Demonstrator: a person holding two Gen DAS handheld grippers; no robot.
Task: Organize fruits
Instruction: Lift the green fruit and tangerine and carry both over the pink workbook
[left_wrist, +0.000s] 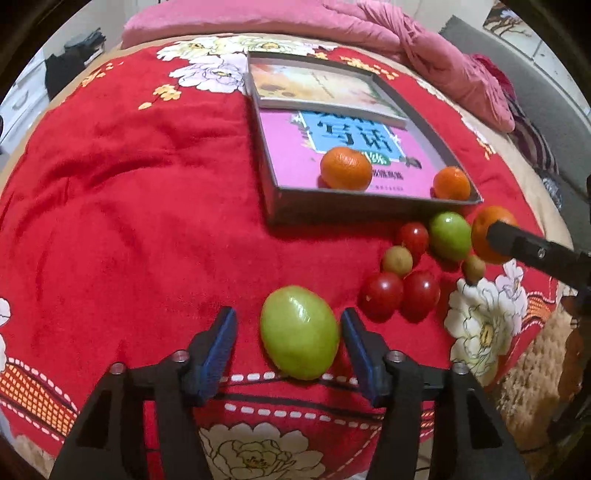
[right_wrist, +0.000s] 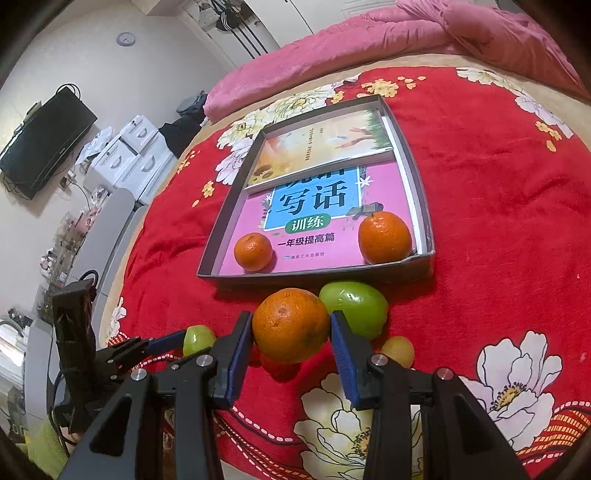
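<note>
My left gripper (left_wrist: 288, 332) is open around a large green fruit (left_wrist: 299, 332) lying on the red blanket; the right pad is near it, the left pad apart. My right gripper (right_wrist: 291, 328) is shut on an orange (right_wrist: 291, 325), also in the left wrist view (left_wrist: 489, 232). A shallow grey box (left_wrist: 280, 206) holds two oranges (left_wrist: 346, 168) (left_wrist: 451, 183) on books; in the right wrist view the box (right_wrist: 424, 264) shows both oranges (right_wrist: 253, 251) (right_wrist: 385, 238). Another green fruit (left_wrist: 450, 236) (right_wrist: 356, 308), red tomatoes (left_wrist: 382, 295) and small tan fruits (left_wrist: 397, 261) lie clustered before the box.
A pink quilt (left_wrist: 406, 40) lies bunched at the far side of the bed. White drawers (right_wrist: 129, 155) and a black TV (right_wrist: 44, 144) stand to the left of the bed. The blanket's (left_wrist: 129, 206) left half bears no fruit.
</note>
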